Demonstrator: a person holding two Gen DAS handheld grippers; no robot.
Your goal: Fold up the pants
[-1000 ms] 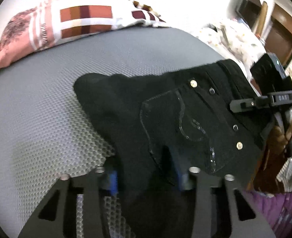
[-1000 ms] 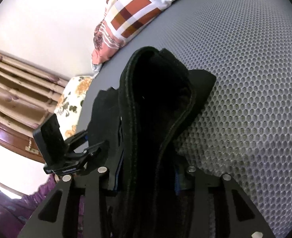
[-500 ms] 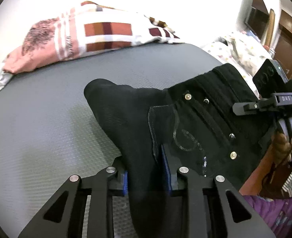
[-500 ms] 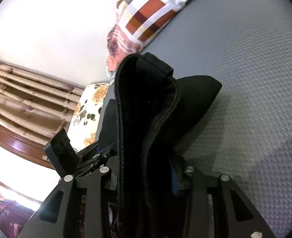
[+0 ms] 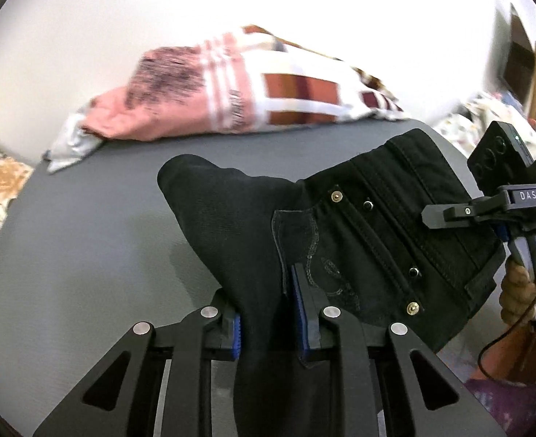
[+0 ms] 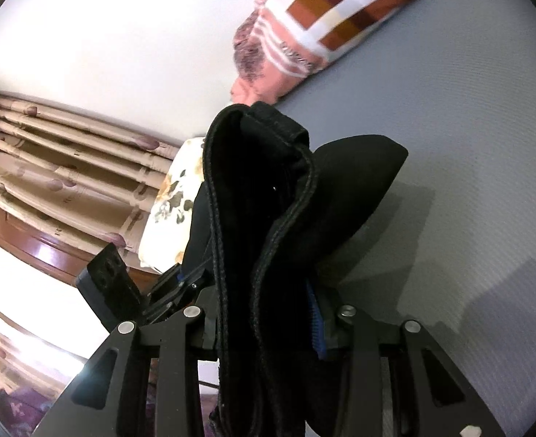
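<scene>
The black pants (image 5: pixel 359 225) hang lifted above the grey mattress (image 5: pixel 86 255), back pocket and rivets facing the left wrist camera. My left gripper (image 5: pixel 266 313) is closing its jaws on a fold of the pants below the pocket, and the blue pads press the cloth. In the right wrist view, my right gripper (image 6: pixel 264 313) is shut on the thick waistband of the pants (image 6: pixel 260 200), which stands up between its fingers. The right gripper (image 5: pixel 486 211) shows at the waistband's right end in the left wrist view. The left gripper (image 6: pixel 166 291) peeks out behind the cloth.
A striped pink and brown pillow (image 5: pixel 231 91) lies at the far edge of the mattress by the white wall. Floral bedding (image 6: pixel 173 196) and beige curtains (image 6: pixel 49 167) are beyond the left side. A hand (image 5: pixel 515 291) holds the right gripper's handle.
Both grippers have risen and carried the pants up off the mattress. The left jaws have drawn tighter onto the cloth. More wall and pillow show in both views.
</scene>
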